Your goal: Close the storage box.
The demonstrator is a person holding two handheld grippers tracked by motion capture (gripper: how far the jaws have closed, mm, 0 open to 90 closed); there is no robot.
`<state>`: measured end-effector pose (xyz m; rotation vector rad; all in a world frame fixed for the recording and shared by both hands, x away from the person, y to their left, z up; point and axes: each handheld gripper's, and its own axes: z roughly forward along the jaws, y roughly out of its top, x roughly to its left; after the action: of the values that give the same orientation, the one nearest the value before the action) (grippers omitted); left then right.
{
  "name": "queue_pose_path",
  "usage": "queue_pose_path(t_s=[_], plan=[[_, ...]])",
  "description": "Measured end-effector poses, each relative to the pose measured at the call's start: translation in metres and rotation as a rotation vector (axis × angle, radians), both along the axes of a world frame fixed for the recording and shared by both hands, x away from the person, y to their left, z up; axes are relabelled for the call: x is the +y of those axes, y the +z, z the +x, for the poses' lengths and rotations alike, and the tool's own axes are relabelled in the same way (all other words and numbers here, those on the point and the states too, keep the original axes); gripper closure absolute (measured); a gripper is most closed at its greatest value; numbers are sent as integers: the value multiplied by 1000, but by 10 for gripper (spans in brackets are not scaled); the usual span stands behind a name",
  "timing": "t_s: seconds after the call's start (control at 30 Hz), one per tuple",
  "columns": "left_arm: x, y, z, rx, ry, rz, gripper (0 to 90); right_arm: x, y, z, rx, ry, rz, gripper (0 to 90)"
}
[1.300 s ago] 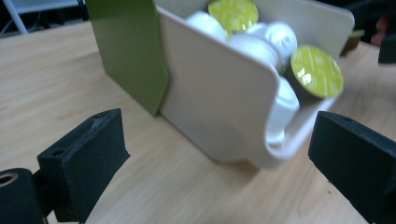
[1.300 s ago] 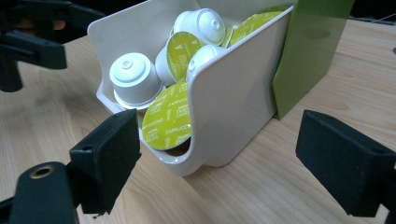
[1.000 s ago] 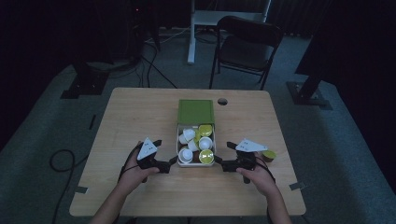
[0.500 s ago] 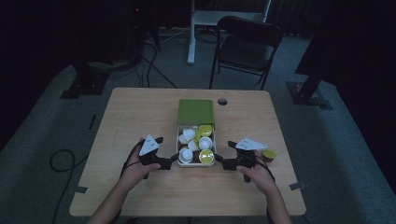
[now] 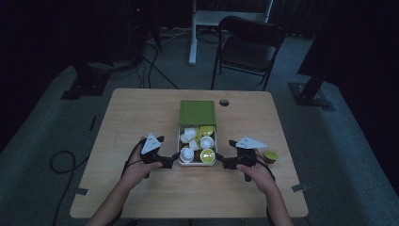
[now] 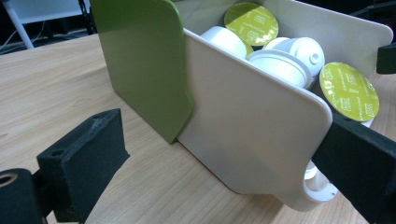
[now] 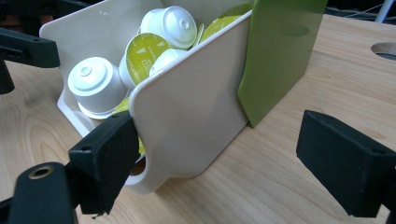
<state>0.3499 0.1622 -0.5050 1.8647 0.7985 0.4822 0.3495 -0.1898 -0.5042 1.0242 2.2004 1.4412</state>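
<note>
Tray [image 5: 179, 149] of coffee pods [image 5: 207, 155] sits mid-table [image 5: 141, 113], half pulled from its green sleeve [image 5: 197, 112]. Left gripper [image 5: 175, 157] and right gripper [image 5: 220, 161] both open, each straddling a near tray corner, nothing clamped. Stray pod [image 5: 270, 156] on the table right. Judging: grasp pending, rest of the pull-out undone.

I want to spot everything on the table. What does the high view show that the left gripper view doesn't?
High view alone: a loose pod on the table beside the right gripper, a chair, and both hands. Left gripper view alone: print on the pods' green lids, and the white tray's side wall close up between open jaws. Both: the tray of pods, its green sleeve, and the table.
</note>
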Motion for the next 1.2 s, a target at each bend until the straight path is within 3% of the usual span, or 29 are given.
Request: queue_pose_path(t_s=[0.3,0.67,1.0,1.2], plan=[[-1,1,5,8,-4,4,40,0,1,4,-12,-17,-11,128],[-4,5,10,-4,1,42,40,1,1,9,3,-28,-6,127],[-6,6,14,-5,3,49,40,2,2,14,9,-49,-9,127],[-4,6,18,5,13,30,40,3,2,17,10,-53,-12,127]])
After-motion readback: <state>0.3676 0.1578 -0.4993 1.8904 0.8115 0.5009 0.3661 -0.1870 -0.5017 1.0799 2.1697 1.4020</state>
